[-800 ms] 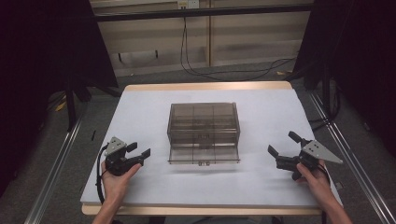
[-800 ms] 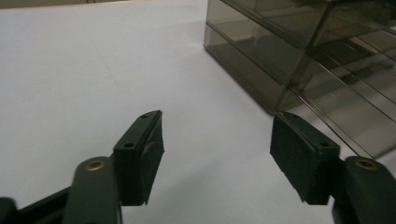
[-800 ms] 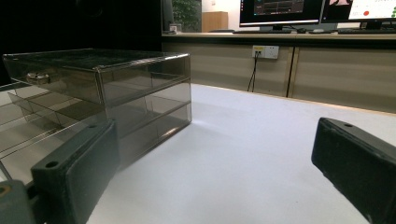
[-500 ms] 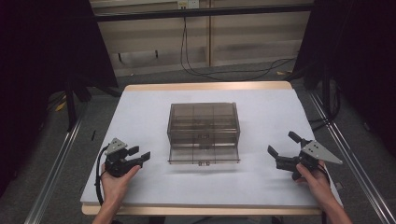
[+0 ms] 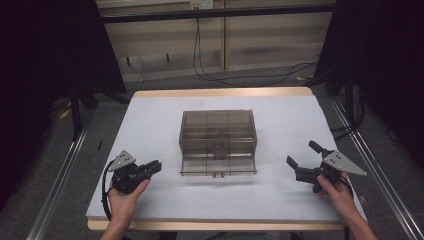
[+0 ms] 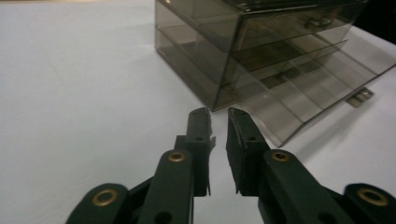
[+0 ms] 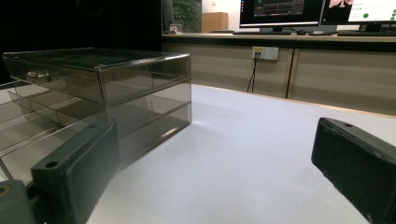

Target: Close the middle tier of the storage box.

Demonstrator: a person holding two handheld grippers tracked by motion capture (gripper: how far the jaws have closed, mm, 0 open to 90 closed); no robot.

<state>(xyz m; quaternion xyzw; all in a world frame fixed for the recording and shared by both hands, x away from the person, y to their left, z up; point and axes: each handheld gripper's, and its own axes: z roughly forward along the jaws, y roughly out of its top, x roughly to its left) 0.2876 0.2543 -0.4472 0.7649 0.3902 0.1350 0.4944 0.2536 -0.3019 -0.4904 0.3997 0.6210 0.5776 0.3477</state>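
A smoky clear plastic drawer box (image 5: 218,131) stands in the middle of the white table, with its lowest drawer (image 5: 218,165) pulled out toward me. In the left gripper view the box (image 6: 261,51) lies ahead and to the right. My left gripper (image 5: 156,166) rests left of the box's front, apart from it. Its jaws (image 6: 218,114) stand almost together with a thin slit and nothing between them. My right gripper (image 5: 301,153) sits to the right of the box, jaws spread wide and empty (image 7: 219,154), facing the box's side (image 7: 102,88).
The white table top (image 5: 280,200) ends in a wooden edge (image 5: 220,93) at the back. Metal rails (image 5: 55,195) run along both sides. Cables (image 5: 210,65) hang behind the table, and desks with monitors (image 7: 280,9) stand beyond it.
The left gripper's jaws, spread apart earlier, have come nearly together with nothing between them. The right gripper and the box have stayed in place.
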